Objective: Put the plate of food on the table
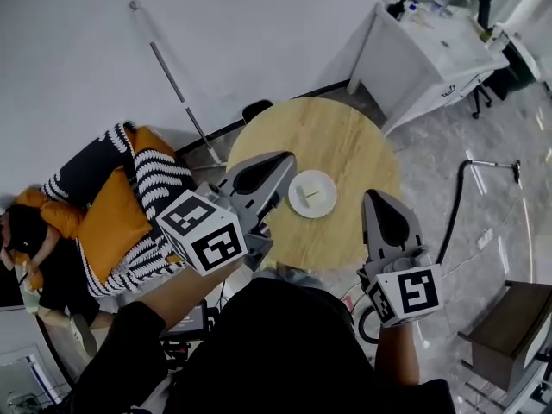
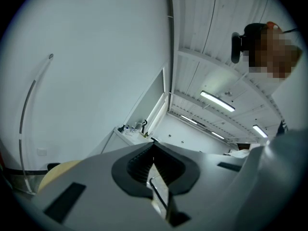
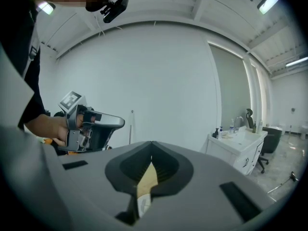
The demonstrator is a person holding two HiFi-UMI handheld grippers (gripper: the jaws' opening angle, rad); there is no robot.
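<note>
Holds left gripper [image 1: 287,157] up close over near-left edge of round table [image 1: 341,132], jaws pressed fully together, gripping nothing. Finds plate [image 1: 312,193] lying flat on table between both grippers, apart from each, with a small scrap of food on it. Holds right gripper [image 1: 373,196] over near-right edge, jaws likewise closed and empty.

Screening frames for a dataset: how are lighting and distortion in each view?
Head view: even light, plate and round table sharp, no glare. Left gripper view: strong fisheye bending, dark corners, bright ceiling lights. Right gripper view: same fisheye vignette, evenly lit wall.
</note>
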